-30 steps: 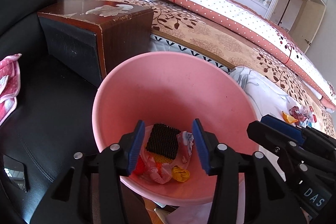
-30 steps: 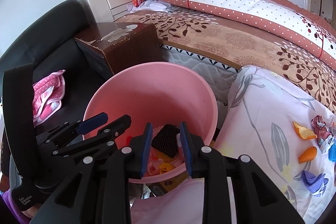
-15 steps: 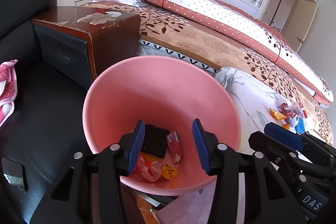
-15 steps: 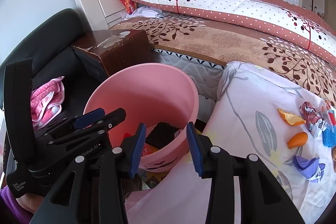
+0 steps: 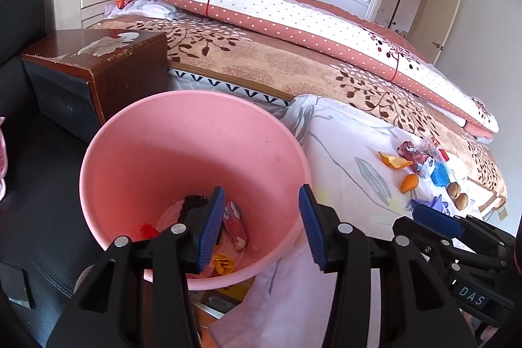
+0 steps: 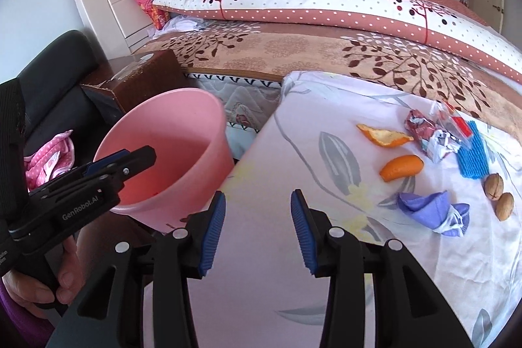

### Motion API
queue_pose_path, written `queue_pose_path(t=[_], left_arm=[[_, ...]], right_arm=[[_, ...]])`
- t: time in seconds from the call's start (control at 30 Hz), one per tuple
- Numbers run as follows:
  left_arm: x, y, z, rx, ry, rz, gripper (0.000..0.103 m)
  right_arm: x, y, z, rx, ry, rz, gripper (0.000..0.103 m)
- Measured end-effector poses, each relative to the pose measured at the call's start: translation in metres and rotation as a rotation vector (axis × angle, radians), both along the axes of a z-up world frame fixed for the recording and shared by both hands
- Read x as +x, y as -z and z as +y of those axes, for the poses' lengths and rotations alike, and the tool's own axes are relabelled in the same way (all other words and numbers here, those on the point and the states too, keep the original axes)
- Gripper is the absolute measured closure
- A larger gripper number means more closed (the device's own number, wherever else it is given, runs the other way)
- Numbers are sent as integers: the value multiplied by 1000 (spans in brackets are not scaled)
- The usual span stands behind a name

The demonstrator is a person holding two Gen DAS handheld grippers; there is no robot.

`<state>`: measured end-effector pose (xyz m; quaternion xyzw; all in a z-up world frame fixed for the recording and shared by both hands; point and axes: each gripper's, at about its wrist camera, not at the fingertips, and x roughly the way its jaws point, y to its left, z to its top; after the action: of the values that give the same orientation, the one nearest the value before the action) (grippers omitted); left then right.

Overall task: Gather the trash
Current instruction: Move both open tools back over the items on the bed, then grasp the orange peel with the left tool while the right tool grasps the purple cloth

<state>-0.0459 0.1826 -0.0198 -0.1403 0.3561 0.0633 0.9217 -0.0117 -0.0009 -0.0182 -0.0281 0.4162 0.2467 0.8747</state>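
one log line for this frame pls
phase: between picks | right gripper: open, empty, over sheet | left gripper: open, over pink bin

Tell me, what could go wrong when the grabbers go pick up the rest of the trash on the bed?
1. The two walnuts are round and lie near the sheet's edge; a nudge might roll them off.
2. The orange peel rests on a soft floral sheet; the open right gripper might pinch cloth along with it.
3. The pink bin sits beside the bed, apart from the trash, so pieces might drop on the way.
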Motion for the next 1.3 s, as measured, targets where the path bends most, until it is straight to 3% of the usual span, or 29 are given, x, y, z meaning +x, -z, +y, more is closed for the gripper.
queue_pose_path(t=[0.47,0.63,0.8,1.0,1.23,1.3], left_arm=[[16,-4,-64,36,190,-19,56],[24,0,-81,42,230,-5,56],[29,4,-92,41,254,11,56],[34,8,-104,60,282,36,56],[40,9,-114,77,308,43,56],[44,10,-118,77,320,45,56]], right_arm=[[13,22,-130,6,256,48,59],[20,29,-159,4,288,60,52],[31,31,-164,-28,243,49,47],[45,33,-136,-138,118,-8,41],[65,44,-120,-213,97,-19,42],[66,45,-119,-230,107,-31,52]])
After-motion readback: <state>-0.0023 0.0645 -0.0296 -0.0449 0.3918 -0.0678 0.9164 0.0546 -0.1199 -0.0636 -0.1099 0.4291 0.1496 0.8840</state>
